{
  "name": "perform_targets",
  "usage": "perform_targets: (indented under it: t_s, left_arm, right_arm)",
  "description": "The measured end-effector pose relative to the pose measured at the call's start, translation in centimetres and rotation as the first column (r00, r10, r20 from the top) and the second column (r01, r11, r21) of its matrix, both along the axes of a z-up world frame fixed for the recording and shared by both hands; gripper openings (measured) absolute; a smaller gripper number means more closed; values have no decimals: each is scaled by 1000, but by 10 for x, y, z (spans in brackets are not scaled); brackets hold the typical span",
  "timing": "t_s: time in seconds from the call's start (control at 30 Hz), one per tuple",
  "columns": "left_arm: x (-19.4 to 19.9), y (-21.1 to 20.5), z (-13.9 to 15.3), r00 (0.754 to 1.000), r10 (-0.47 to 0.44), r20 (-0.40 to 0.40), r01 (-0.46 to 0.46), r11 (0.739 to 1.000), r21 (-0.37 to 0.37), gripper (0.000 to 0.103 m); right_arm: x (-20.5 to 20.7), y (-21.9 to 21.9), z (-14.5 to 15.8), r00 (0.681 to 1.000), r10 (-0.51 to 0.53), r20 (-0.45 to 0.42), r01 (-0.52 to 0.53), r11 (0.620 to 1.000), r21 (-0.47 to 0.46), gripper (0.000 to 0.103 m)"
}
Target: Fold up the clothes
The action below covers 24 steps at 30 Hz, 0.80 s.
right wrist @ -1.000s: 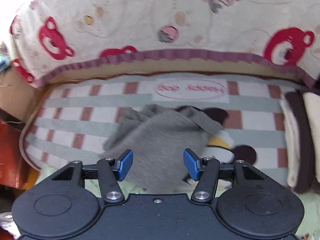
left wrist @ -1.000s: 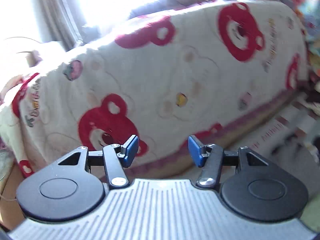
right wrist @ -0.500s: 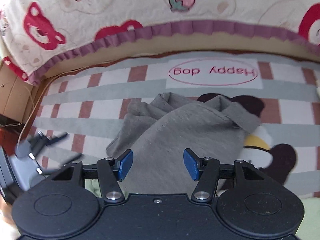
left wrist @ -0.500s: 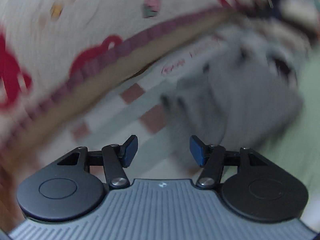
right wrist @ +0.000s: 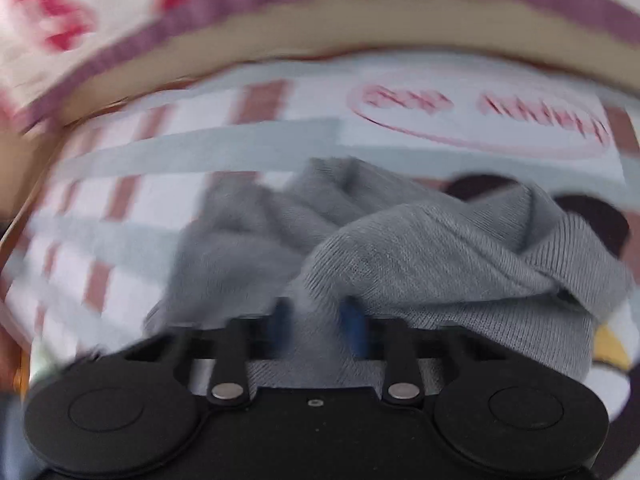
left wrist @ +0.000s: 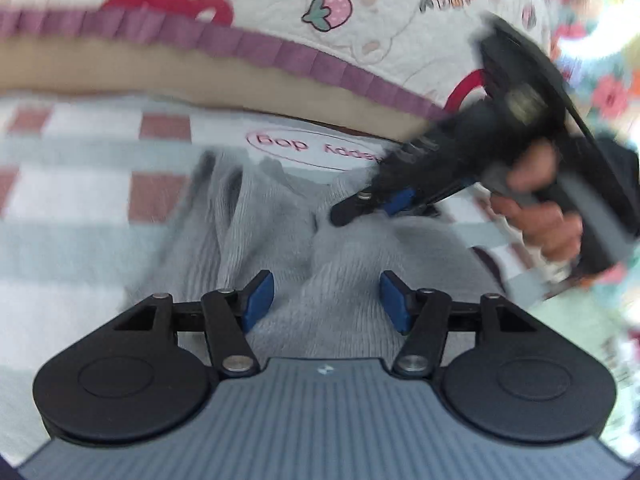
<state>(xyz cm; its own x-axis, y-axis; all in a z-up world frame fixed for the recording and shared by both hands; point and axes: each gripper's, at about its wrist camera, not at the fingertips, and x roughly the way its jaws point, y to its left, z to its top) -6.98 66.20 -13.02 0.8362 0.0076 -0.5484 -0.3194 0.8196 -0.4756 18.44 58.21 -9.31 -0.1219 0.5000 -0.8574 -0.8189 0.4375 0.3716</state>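
the crumpled grey knitted garment (left wrist: 320, 248) is the landmark here; it lies bunched on a checked mat with pale green stripes and reddish-brown squares (left wrist: 72, 208).

nearest in the left wrist view, the left hand-held gripper (left wrist: 326, 300) hangs just over the near edge of the grey garment, its blue pads spread apart with knit fabric showing between them but not pinched.

in the right wrist view, the right hand-held gripper (right wrist: 316, 328) has its jaws closing, drawn near each other on a raised fold of the grey garment (right wrist: 400, 256), with cloth bunched between the blurred blue pads.

seen from the left camera, the right hand-held gripper (left wrist: 372, 206) comes onto the far right part of the garment, and a person's hand (left wrist: 536, 204) wraps its handle to the right of the cloth.

just beyond the garment, the mat carries a pink oval with lettering (left wrist: 316, 148).

further behind the garment rises a cream quilted cover printed with red bears and a strawberry, edged by a purple frill (left wrist: 280, 52).
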Motion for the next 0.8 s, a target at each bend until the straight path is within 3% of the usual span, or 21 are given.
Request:
perform_targets:
  t_s: [0.13, 0.23, 0.33, 0.37, 0.4, 0.5, 0.6, 0.63, 0.7, 0.8]
  left_arm:
    - [-9, 0, -5, 997, -52, 58, 57, 996, -72, 59]
    - [0, -12, -2, 989, -123, 82, 127, 991, -51, 74]
    - [9, -26, -5, 978, -186, 96, 192, 980, -56, 75]
    - [11, -29, -7, 976, -192, 99, 199, 978, -61, 66]
    - [12, -33, -8, 973, -204, 103, 211, 976, -59, 43]
    - [11, -45, 1, 960, -254, 114, 253, 967, 24, 29]
    - [7, -45, 5, 960, -244, 135, 242, 970, 30, 28]
    - [5, -43, 4, 962, -233, 139, 233, 972, 14, 28]
    - [2, -41, 2, 966, -219, 139, 221, 975, 6, 28]
    - [5, -43, -3, 970, -218, 107, 216, 976, 33, 27]
  right_arm:
    - [-16, -72, 10, 1000, 11, -11, -9, 991, 131, 16]
    - [-16, -120, -1, 995, -51, -84, 68, 976, 207, 16]
    - [-11, -147, -14, 977, -113, -180, 160, 948, 275, 16]
    - [-9, -152, -17, 971, -123, -206, 180, 942, 284, 16]
    - [-8, -152, -18, 970, -119, -212, 177, 943, 281, 17]
    - [-5, -139, 2, 990, -73, -121, 99, 969, 229, 34]
    - [0, -126, 45, 997, -25, 70, 7, 970, 245, 52]
    - [7, -119, 51, 997, -30, 69, 12, 969, 245, 62]
    - [20, -105, 61, 997, -48, 55, 33, 969, 244, 71]
    - [41, -88, 34, 976, -183, -120, 203, 961, 186, 73]
